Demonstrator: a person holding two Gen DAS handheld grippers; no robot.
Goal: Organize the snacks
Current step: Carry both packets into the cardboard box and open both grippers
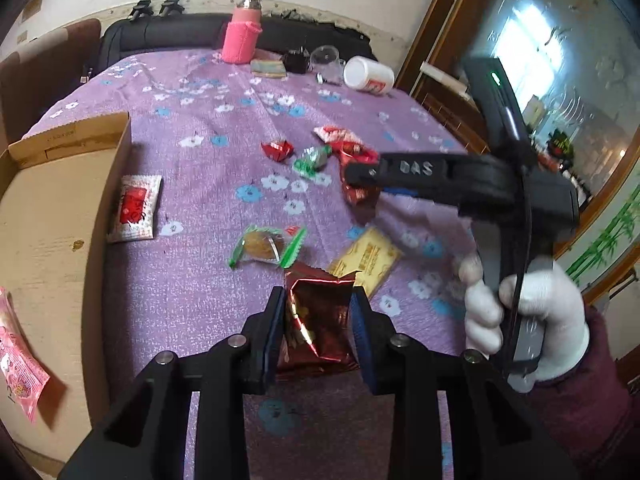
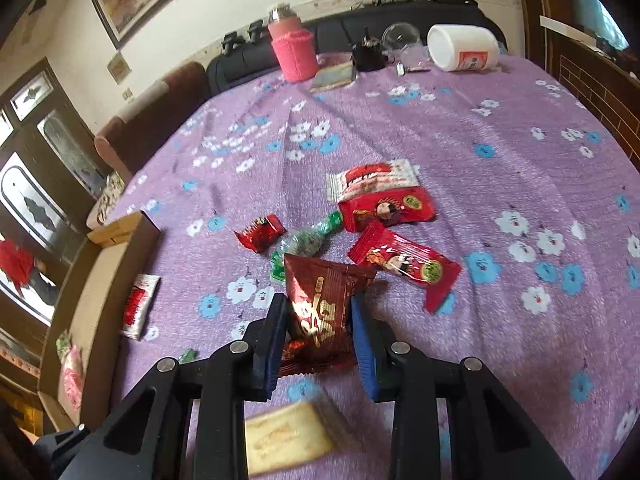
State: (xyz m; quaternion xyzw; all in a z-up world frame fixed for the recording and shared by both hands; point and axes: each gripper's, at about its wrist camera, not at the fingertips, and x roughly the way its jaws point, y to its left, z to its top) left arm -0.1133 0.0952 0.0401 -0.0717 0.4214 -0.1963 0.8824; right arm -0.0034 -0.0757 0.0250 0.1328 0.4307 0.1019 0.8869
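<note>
In the left wrist view my left gripper (image 1: 318, 320) is shut on a dark red foil snack packet (image 1: 316, 328) low over the purple flowered cloth (image 1: 200, 168). My right gripper (image 1: 360, 178), held by a white-gloved hand (image 1: 532, 312), hangs over the middle of the cloth, shut on a second dark red packet (image 1: 358, 196). In the right wrist view that packet (image 2: 324, 312) stands pinched between the blue pads of the right gripper (image 2: 320, 320). Loose snacks lie around: red packets (image 2: 404, 264), a green candy (image 2: 306, 240), a green-wrapped cake (image 1: 264, 246) and a yellow packet (image 1: 368, 260).
An open cardboard box (image 1: 60, 208) stands at the left edge with a pink packet (image 1: 16, 364) inside; a white-and-red packet (image 1: 136, 208) lies against its wall. A pink bottle (image 1: 242, 34), a white jar (image 1: 368, 74) and small items line the far edge.
</note>
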